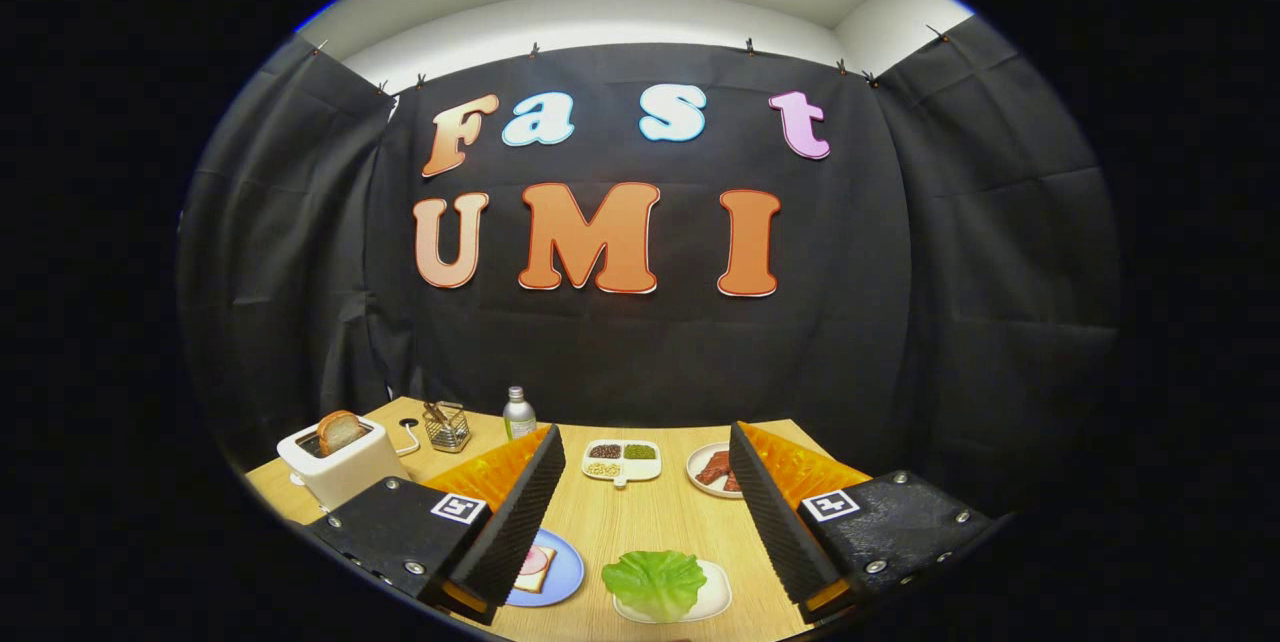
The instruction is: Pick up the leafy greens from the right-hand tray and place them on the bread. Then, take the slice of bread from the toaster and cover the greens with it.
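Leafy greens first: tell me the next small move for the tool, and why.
Probably lower the tool straight toward the leafy greens. Its fingers are wide apart and hold nothing, and the greens lie on their white tray between the fingers, untouched. The bread on the blue plate has no greens on it yet.

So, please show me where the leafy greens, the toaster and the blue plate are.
leafy greens [655,580]: gripper view, middle of the leaf.
toaster [345,474]: gripper view, its white front wall.
blue plate [562,574]: gripper view, bare rim beside the bread.
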{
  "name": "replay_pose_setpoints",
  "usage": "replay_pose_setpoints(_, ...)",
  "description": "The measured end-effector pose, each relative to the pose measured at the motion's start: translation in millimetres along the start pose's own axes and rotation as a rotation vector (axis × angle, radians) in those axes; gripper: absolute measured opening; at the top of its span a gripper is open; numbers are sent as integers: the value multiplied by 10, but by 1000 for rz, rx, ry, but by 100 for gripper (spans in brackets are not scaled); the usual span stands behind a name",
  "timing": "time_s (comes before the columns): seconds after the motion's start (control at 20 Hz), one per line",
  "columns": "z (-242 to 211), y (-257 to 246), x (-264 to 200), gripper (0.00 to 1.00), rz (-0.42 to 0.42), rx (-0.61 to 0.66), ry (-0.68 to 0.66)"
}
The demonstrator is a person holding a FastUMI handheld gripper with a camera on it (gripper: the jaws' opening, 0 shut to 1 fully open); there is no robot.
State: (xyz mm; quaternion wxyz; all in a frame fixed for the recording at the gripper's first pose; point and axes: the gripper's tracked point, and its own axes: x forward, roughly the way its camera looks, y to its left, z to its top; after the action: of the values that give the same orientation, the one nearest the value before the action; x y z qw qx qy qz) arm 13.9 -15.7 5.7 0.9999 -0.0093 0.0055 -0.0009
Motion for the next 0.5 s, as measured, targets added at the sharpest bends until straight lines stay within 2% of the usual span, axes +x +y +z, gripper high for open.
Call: replay_pose_setpoints(0.5,-23,-274,25,99,-45,8,3)
